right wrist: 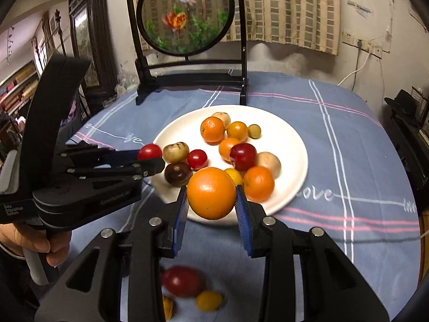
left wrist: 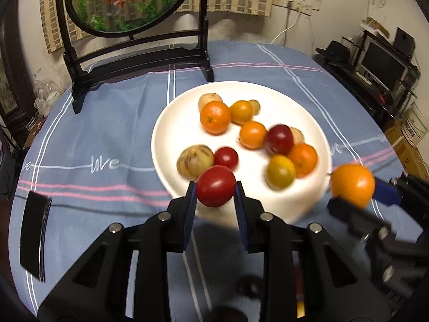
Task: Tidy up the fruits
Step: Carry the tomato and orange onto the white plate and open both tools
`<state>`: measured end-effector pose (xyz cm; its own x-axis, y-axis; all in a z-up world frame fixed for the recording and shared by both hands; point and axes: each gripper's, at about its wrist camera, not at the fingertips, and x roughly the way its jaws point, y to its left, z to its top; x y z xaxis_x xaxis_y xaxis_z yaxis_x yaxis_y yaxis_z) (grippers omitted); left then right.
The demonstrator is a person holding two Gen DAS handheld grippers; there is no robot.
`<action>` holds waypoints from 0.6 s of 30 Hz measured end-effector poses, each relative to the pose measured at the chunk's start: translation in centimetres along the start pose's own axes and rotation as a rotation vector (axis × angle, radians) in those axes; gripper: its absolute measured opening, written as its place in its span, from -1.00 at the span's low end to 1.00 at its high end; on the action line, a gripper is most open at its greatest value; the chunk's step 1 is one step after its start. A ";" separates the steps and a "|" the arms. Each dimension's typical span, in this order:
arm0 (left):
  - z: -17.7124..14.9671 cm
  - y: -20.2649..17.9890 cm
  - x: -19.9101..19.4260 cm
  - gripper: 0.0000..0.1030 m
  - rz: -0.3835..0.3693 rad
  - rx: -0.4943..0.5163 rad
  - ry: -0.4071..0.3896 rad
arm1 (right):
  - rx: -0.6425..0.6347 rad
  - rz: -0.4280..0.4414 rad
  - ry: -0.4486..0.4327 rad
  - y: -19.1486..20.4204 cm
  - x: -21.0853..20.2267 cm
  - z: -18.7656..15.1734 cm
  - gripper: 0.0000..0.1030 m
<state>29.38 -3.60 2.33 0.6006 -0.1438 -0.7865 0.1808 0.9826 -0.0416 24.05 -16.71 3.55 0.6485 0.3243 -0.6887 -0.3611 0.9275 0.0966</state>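
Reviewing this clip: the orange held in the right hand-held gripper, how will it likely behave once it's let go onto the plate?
The orange is round and smooth, so it would probably roll once the right hand-held gripper releases it. The white plate looks shallow and already crowded, so the orange may nudge neighbouring fruit. It bulges past the pads, so the grip may be slightly slippery.

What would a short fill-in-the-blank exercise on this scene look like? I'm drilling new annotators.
1. The left gripper is shut on a ____ tomato.
2. The right gripper is shut on an ____.
3. Most of the fruit lies on a white ____.
4. The tablecloth is mainly ____ with white and pink stripes.

Missing words: red; orange; plate; blue
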 end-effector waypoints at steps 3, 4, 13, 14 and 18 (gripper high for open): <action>1.3 0.2 1.6 -0.45 0.012 -0.007 0.009 | -0.027 -0.002 0.016 0.2 2.0 1.0 -0.31; 1.7 0.3 2.1 -0.45 0.015 -0.010 0.011 | -0.041 -0.003 0.021 0.5 2.8 1.3 -0.31; 3.5 1.0 4.7 0.01 0.088 -0.037 -0.007 | -0.083 -0.038 0.063 0.9 6.6 2.3 -0.19; 3.6 1.0 4.6 0.18 0.097 -0.036 -0.019 | -0.083 -0.031 0.065 0.8 6.7 2.2 -0.18; 3.6 0.7 4.2 0.18 0.113 -0.018 -0.047 | -0.086 -0.037 0.059 0.8 6.6 2.1 -0.18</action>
<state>34.84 -3.92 1.22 0.6525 -0.0374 -0.7569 0.0965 0.9947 0.0340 29.47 -13.43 0.59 0.6229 0.2761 -0.7320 -0.3951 0.9186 0.0103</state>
